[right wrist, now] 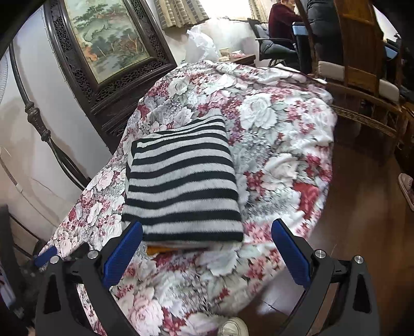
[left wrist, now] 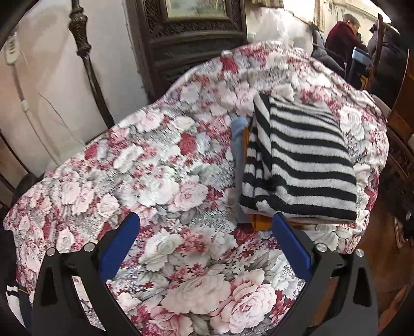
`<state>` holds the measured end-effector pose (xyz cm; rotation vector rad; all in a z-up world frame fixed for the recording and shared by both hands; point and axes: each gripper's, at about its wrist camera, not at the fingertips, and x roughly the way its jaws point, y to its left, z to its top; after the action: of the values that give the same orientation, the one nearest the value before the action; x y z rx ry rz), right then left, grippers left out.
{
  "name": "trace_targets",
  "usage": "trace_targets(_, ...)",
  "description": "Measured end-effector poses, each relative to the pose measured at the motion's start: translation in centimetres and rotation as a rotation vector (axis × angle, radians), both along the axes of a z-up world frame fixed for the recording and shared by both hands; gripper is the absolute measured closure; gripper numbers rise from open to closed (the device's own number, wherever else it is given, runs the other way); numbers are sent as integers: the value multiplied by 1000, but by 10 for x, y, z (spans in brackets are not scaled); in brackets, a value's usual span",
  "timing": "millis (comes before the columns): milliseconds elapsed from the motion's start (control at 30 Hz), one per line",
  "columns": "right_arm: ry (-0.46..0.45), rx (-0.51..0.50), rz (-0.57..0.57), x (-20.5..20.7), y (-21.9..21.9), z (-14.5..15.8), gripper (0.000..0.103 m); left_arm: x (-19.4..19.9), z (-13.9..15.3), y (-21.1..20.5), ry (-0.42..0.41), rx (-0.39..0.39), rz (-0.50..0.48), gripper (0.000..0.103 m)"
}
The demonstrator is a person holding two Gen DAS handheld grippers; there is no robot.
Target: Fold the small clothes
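Note:
A folded black-and-white striped garment [left wrist: 305, 160] lies on top of a small stack of folded clothes on the floral bedspread [left wrist: 160, 186]. An orange piece [left wrist: 261, 223] and a light blue piece [left wrist: 239, 144] show under it. My left gripper [left wrist: 207, 227] is open and empty, above the bedspread to the left of the stack's near edge. In the right wrist view the striped garment [right wrist: 181, 181] lies just ahead, and orange cloth [right wrist: 160, 250] peeks out below it. My right gripper [right wrist: 207, 232] is open and empty, in front of the stack's near edge.
A dark carved frame with a painting [right wrist: 108, 44] and a metal bed rail [left wrist: 85, 59] stand behind the bed. A wooden chair [right wrist: 362, 77] and wood floor [right wrist: 362, 206] are to the right. People sit at the far back [right wrist: 282, 23]. A shoe [right wrist: 233, 327] shows below.

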<state>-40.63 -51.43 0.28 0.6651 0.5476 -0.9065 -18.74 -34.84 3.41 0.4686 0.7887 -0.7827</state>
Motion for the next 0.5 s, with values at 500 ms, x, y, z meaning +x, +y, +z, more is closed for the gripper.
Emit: trace_targets(500, -4, -110, 80, -9, 33, 14, 3, -33, 26, 9, -64, -22, -42, 4)
